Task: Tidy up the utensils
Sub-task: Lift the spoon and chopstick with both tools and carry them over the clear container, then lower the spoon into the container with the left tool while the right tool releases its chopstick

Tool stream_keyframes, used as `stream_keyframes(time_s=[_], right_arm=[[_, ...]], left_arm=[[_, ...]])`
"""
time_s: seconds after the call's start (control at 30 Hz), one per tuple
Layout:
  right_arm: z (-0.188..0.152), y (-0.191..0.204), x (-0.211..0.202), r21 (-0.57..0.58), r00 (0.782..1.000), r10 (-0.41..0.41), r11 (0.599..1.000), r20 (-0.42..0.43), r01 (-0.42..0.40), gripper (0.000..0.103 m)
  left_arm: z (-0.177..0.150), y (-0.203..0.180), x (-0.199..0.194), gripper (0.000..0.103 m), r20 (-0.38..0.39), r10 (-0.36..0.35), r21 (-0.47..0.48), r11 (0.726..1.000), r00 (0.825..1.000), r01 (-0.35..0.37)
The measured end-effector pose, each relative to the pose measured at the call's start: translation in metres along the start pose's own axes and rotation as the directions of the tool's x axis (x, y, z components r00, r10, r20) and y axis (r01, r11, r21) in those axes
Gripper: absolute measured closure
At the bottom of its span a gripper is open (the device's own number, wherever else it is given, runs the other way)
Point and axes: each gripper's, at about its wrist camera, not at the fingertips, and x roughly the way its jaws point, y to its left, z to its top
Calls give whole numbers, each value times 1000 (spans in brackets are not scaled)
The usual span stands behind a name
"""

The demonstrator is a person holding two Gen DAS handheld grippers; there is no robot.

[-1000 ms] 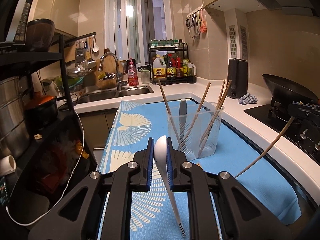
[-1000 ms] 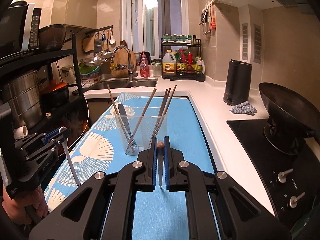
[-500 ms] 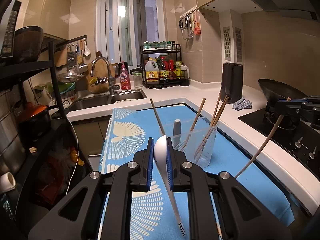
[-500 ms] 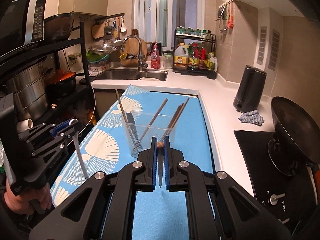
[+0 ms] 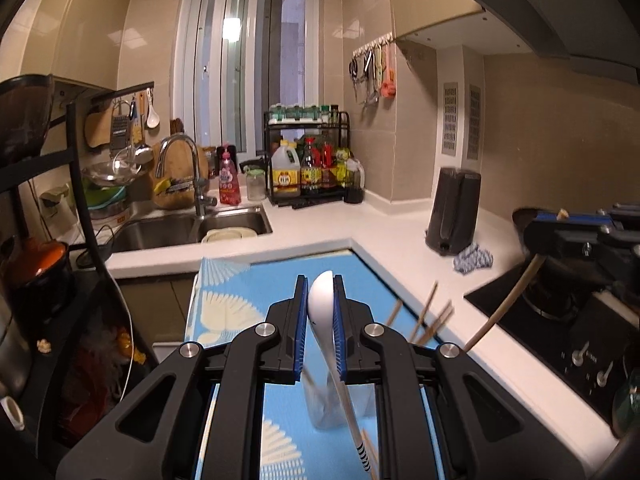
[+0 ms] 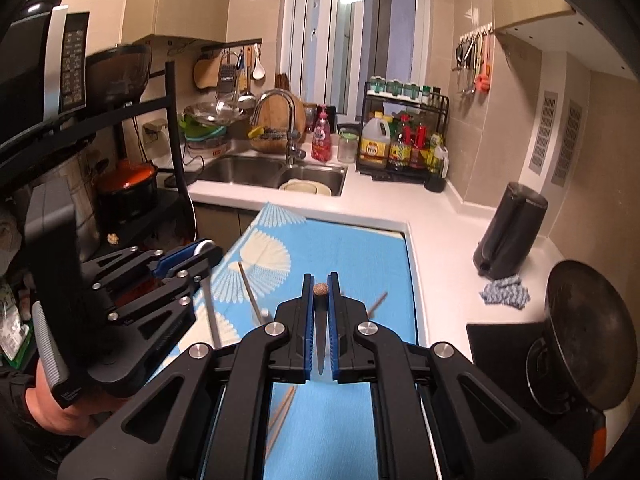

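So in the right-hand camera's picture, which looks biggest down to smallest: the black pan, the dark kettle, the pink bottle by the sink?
1. Black pan, though it is nearest the camera, which flatters it.
2. Dark kettle.
3. Pink bottle, farthest away, so its true size is unsure.

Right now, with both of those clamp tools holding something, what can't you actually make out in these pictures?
- Clear cup, left wrist view: mostly hidden behind the left gripper and blurred.
- White spoon, same view: its handle tip is cut off by the bottom edge.
- Wooden chopstick, right wrist view: only its end shows between the right gripper pads.
- Bottle labels on the spice rack: too small to read.
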Motion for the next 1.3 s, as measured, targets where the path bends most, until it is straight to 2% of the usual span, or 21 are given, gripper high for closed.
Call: stream_keyframes(time_s=[0.17,0.3,0.43,0.6,0.83,1.1,1.23,1.3], right_arm=[[33,-5,9,6,1000,9,1000,28,-9,97],[42,-11,30,11,1000,12,1000,16,-12,97],[33,-18,63,26,999,20,999,-27,-19,97],[9,-23,101,50,995,45,998,-89,-40,97],[-22,-23,133,62,988,52,997,-143,-43,97],[-41,-28,140,88,982,33,996,-188,-16,95],[-41,-24,130,81,983,23,997,-185,-8,83],[-40,-23,122,76,984,15,997,-176,-2,81]], left_arm=[[36,-2,27,91,49,9,-4,1000,999,-9],[45,-7,58,91,69,26,14,1000,997,-27],[34,-9,91,91,51,45,45,998,998,-47],[-3,-9,119,91,-24,45,64,997,999,-43],[-33,-4,129,91,-91,29,65,998,995,-23],[-38,-3,124,90,-126,-10,43,999,992,16],[-36,-2,113,90,-126,-23,37,999,992,28],[-34,-1,104,90,-116,-26,32,999,993,30]])
